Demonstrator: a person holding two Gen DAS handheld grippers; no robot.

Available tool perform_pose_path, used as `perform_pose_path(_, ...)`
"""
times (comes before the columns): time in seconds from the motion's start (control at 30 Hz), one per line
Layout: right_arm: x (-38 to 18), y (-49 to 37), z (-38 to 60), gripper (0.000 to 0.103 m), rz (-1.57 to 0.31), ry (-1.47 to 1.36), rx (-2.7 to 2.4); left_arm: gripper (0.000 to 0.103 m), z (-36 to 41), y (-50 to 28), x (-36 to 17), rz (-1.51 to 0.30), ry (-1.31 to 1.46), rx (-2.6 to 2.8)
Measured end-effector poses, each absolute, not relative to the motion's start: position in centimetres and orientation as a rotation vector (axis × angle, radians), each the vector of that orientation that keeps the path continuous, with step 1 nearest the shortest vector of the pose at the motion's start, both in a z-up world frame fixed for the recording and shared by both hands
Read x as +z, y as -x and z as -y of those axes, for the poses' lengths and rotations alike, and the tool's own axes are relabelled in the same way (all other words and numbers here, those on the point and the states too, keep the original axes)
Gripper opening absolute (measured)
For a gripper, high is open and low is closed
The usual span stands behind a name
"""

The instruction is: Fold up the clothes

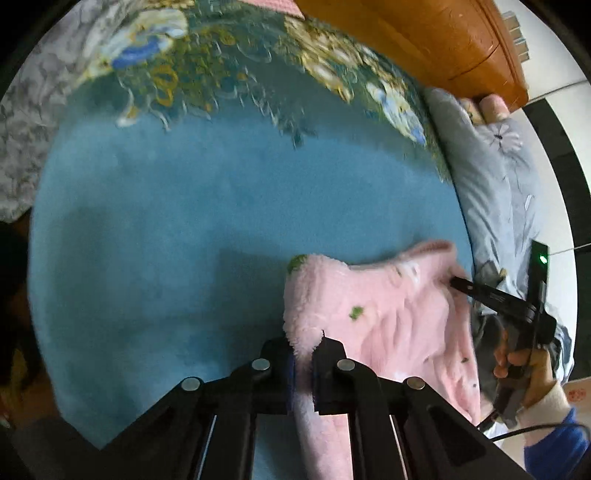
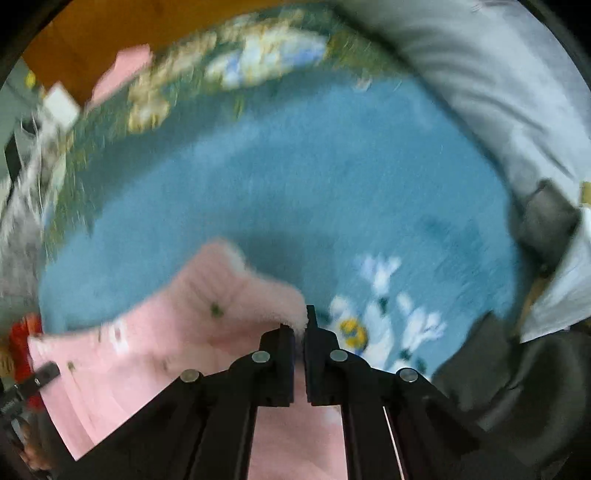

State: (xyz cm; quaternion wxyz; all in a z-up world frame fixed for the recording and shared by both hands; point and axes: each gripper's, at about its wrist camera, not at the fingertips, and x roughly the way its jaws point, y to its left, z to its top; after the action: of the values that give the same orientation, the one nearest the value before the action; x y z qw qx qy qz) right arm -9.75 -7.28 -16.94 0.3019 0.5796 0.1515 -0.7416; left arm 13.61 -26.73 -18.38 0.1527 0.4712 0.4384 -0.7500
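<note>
The left gripper and right gripper each clamp the pink garment above the blue blanket.

Setting: a home bedroom. Work surface is a bed covered by a blue fleece blanket with a floral border along its far edge. Grey flower-print pillow lies at the bed's right edge. Orange-brown wooden headboard stands beyond the far edge. Grey patterned bedding is bunched at the left edge.
</note>
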Motion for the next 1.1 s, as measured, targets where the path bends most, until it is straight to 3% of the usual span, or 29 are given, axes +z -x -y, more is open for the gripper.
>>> perform_pose_path(0.07, -15.6, 10.0, 6.7, 0.004, -0.347, -1.516, -2.044, 0.007, 26.7, -13.0, -19.0, -1.261, -1.386, -2.149)
perform_pose_path(0.2, -13.3, 6.6, 7.6, 0.004, -0.498, -1.423, -2.091, 0.011, 26.4, -12.8, -20.1, -1.283, -1.438, -2.092)
perform_pose_path(0.27, -11.4, 3.7, 7.9, 0.004, -0.595, -1.328, -2.119, 0.024, 27.1, -14.0, -19.9, -1.353, -1.398, -2.058)
perform_pose_path(0.33, -9.7, 0.5, 8.4, 0.004, -0.647, -1.245, -2.114, 0.025, 27.9, -15.5, -19.2, -1.404, -1.340, -2.041)
perform_pose_path(0.5, -6.7, -9.2, 10.6, 0.004, -0.606, -1.118, -1.979, 0.027, 28.9, -17.1, -17.0, -1.711, -1.187, -2.139)
perform_pose_path(0.53, -6.7, -11.1, 11.2, 0.004, -0.602, -1.107, -1.930, 0.036, 28.6, -17.0, -17.2, -1.802, -1.184, -2.146)
perform_pose_path(0.57, -7.2, -13.2, 11.9, 0.004, -0.615, -1.097, -1.884, 0.051, 28.1, -16.8, -17.5, -1.899, -1.183, -2.145)
perform_pose_path(0.63, -8.8, -16.4, 12.9, 0.004, -0.636, -1.093, -1.799, 0.058, 27.5, -17.0, -18.2, -2.000, -1.183, -2.110)
perform_pose_path(0.7, -10.2, -17.9, 13.0, 0.004, -0.631, -1.133, -1.754, 0.058, 26.9, -17.2, -19.3, -2.057, -1.206, -2.061)
perform_pose_path(0.83, -12.2, -19.9, 12.7, 0.004, -0.635, -1.191, -1.706, 0.056, 26.0, -16.3, -20.8, -1.989, -1.303, -2.016)
perform_pose_path(0.93, -12.2, -20.0, 11.9, 0.007, -0.624, -1.216, -1.690, 0.031, 25.5, -15.8, -20.9, -1.925, -1.344, -2.022)
perform_pose_path(1.0, -11.9, -19.7, 11.1, 0.010, -0.609, -1.229, -1.683, 0.025, 25.4, -15.9, -20.2, -1.881, -1.342, -2.045)
perform_pose_path(1.1, -10.6, -17.7, 7.3, 0.030, -0.493, -1.296, -1.704, 0.022, 25.7, -15.5, -19.3, -1.778, -1.349, -2.090)
